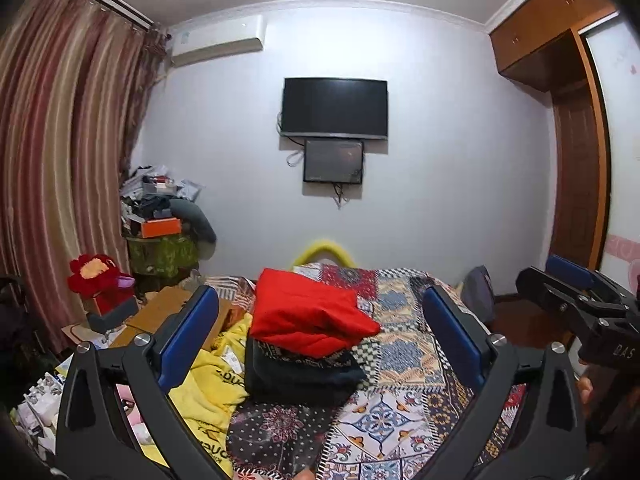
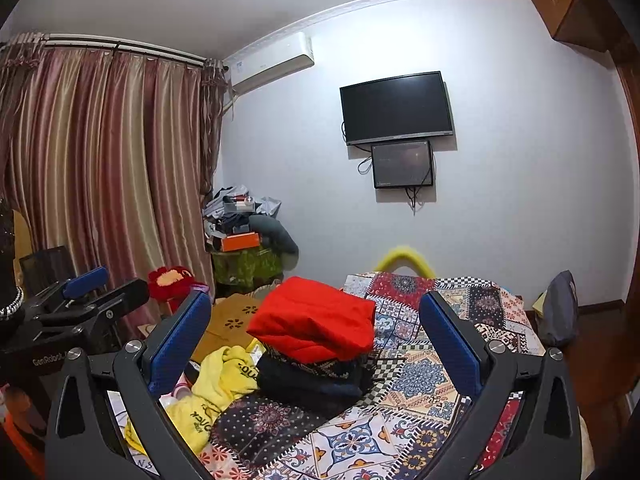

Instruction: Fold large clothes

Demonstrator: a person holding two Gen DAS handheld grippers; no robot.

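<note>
A folded red garment (image 1: 308, 316) lies on top of a folded dark garment (image 1: 300, 378) on the patterned bedspread (image 1: 404, 364). A crumpled yellow garment (image 1: 204, 396) lies to their left. My left gripper (image 1: 320, 304) is open and empty, held above the bed short of the stack. In the right wrist view the red garment (image 2: 316, 320), dark garment (image 2: 312, 380) and yellow garment (image 2: 212, 392) show again. My right gripper (image 2: 316, 312) is open and empty, also held above the bed. Each gripper shows at the edge of the other's view, the right one (image 1: 576, 292) and the left one (image 2: 80, 300).
A cluttered green stand with boxes (image 1: 164, 236) and a red plush flower (image 1: 94, 276) are at the left by striped curtains (image 1: 60, 160). A TV (image 1: 334, 108) hangs on the far wall. A wooden wardrobe (image 1: 576, 140) stands right. A dark bag (image 2: 560, 308) is at the bed's right edge.
</note>
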